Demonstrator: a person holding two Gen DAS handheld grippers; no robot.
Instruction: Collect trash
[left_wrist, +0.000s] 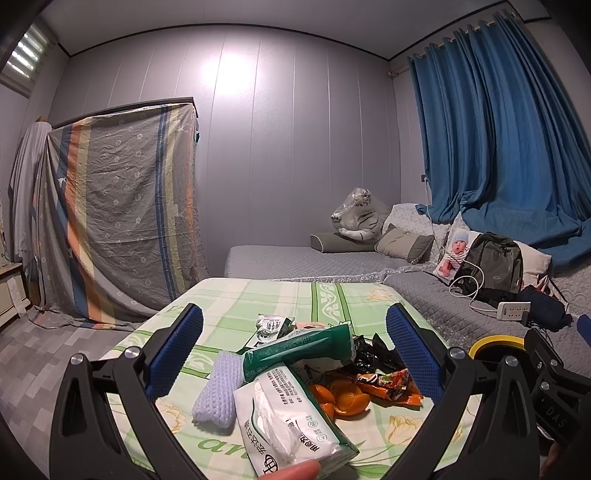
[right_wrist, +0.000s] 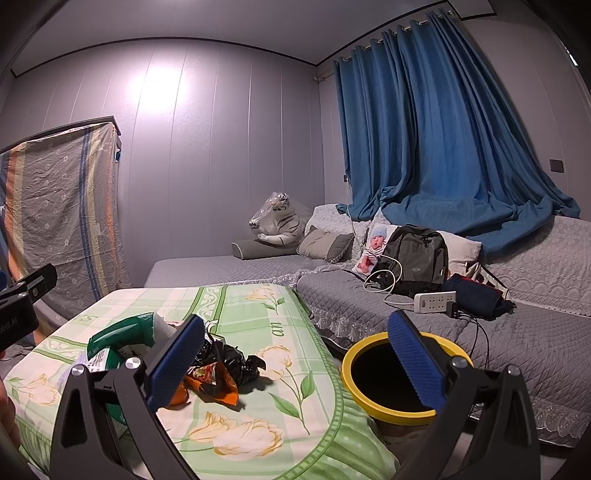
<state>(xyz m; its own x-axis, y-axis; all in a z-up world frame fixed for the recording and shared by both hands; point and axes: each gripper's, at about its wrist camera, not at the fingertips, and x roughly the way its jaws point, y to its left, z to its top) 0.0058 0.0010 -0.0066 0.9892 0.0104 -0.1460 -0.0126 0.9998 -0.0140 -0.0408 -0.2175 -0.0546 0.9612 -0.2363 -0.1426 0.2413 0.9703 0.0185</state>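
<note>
A heap of trash lies on the green floral tablecloth (left_wrist: 236, 302): a white tissue pack (left_wrist: 284, 417), a green pack (left_wrist: 299, 350), a lilac foam net (left_wrist: 218, 387), orange peel (left_wrist: 340, 398), an orange snack wrapper (left_wrist: 391, 384) and a black bag (left_wrist: 373, 354). My left gripper (left_wrist: 295, 354) is open above the heap, holding nothing. My right gripper (right_wrist: 295, 358) is open and empty between the wrapper (right_wrist: 214, 380) and black bag (right_wrist: 229, 358) on the left and the yellow-rimmed bin (right_wrist: 384, 406) on the right.
The bin stands on the floor between the table (right_wrist: 258, 424) and a grey sofa (right_wrist: 369, 302). On the sofa are a backpack (right_wrist: 413, 258), a power strip (right_wrist: 436, 301), cushions and a plush tiger (right_wrist: 277, 221). A sheet-covered cabinet (left_wrist: 122, 206) stands at the left.
</note>
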